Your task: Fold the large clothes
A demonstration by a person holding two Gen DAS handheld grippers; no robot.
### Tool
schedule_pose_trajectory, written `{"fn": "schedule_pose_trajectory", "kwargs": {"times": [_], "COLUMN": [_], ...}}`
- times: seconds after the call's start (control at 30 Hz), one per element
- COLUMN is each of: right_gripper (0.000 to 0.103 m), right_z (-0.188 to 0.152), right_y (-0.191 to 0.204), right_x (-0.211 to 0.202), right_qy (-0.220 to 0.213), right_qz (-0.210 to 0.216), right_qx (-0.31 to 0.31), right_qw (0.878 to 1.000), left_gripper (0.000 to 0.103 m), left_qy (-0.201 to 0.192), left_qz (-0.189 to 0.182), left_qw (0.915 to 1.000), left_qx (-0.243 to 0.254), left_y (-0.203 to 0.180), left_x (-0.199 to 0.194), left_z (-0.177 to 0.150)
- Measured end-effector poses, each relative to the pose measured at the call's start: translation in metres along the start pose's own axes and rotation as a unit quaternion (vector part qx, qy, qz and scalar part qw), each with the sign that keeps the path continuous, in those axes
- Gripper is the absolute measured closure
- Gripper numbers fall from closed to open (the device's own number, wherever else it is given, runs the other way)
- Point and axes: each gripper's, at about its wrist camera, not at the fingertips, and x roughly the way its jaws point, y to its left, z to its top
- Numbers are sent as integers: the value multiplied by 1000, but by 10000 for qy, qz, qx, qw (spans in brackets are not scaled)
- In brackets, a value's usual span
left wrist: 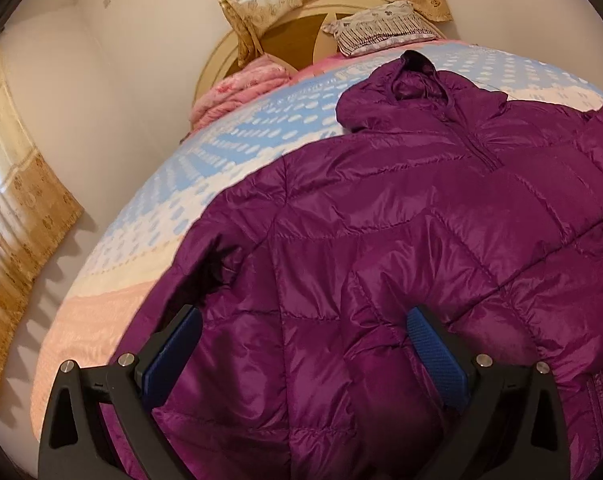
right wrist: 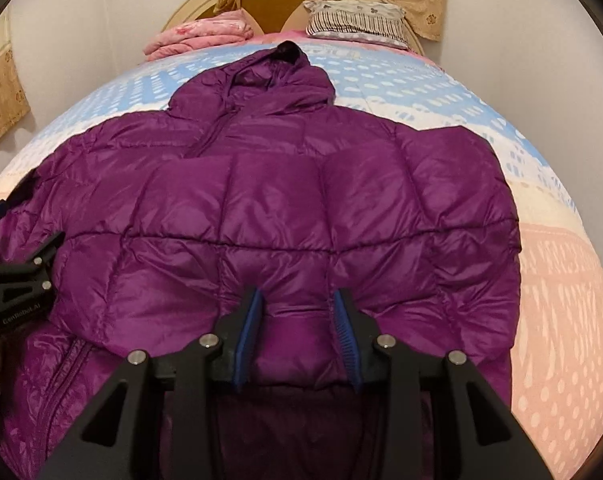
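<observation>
Jacket: your purple quilted hooded puffer jacket [right wrist: 285, 200] lies spread on the bed with the blue, white and pink dotted cover [right wrist: 561, 280], hood toward the headboard [right wrist: 285, 12].
Right gripper [right wrist: 297, 300]: your fingers are clenched on a fold at the jacket's hem.
Left gripper [left wrist: 305, 320]: your fingers stand released, wide apart over the jacket's sleeve side.
Beyond the hood: folded pink blanket [right wrist: 201, 36], striped pillow [right wrist: 357, 20].

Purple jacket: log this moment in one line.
purple jacket spread on bed | right gripper pinching hem | left gripper open over jacket
</observation>
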Motion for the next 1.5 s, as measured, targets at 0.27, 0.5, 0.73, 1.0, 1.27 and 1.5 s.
{"fn": "schedule_pose_trajectory", "kwargs": {"times": [0.27, 0.5, 0.73, 1.0, 1.27, 1.5], "right_gripper": [60, 60, 59, 53, 14, 9], "right_z": [-3, -4, -5, -4, -9, -47], "right_y": [6, 7, 9, 8, -4, 33], "right_x": [0, 2, 2, 4, -55, -96], "right_qy": [-48, -46, -56, -22, -315, -310], "right_qz": [-171, -222, -291, -384, -163, 82], "right_qx": [-82, -117, -160, -165, -25, -510], "right_qw": [9998, 9997, 9994, 9991, 9994, 9982], "left_gripper": [1, 1, 1, 1, 1, 1], "left_qy": [36, 42, 62, -173, -559, 125], "left_qz": [-89, -103, -153, -171, -5, 879], "left_qw": [9999, 9999, 9998, 9995, 9977, 9926], "left_qx": [-40, -47, -68, -188, -394, -831], "left_y": [1, 1, 1, 20, 129, 224], "left_x": [2, 2, 3, -21, -89, -91], "left_z": [-1, -1, -1, 1, -50, -153]}}
